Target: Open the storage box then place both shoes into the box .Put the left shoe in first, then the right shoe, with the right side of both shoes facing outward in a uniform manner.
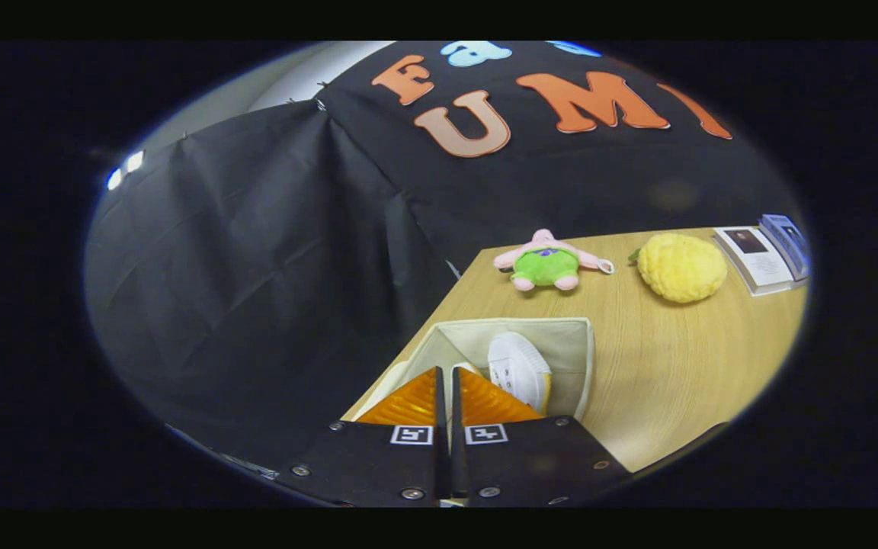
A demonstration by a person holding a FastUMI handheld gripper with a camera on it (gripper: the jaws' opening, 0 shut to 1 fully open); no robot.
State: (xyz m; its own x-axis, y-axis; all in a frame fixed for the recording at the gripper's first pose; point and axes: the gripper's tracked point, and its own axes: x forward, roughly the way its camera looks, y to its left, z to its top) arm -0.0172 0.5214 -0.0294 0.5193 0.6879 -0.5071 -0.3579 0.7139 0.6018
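Nearest the camera, the gripper (444,385) presents its two orange fingers (408,400) brought together with only a thin slit between them and nothing clamped; they hang just over the near rim of the storage box (572,347), a cream fabric bin standing open on the wooden table (660,381) at its corner; inside the box, just ahead of the fingertips and slightly to one side, one white shoe (519,370) with a yellowish sole edge stands on end against the inner wall (whether it is the left or the right shoe cannot be told, nor which side faces outward); judged from this, the opening step is done and at least one shoe is placed; whether a second shoe lies lower in the box, behind the fingers, cannot be seen, so the remaining work is either the second placement or nothing; beyond the box, well apart, rest a pink-and-green plush toy (548,261), a yellow plush pineapple (680,267) and some booklets (763,255).
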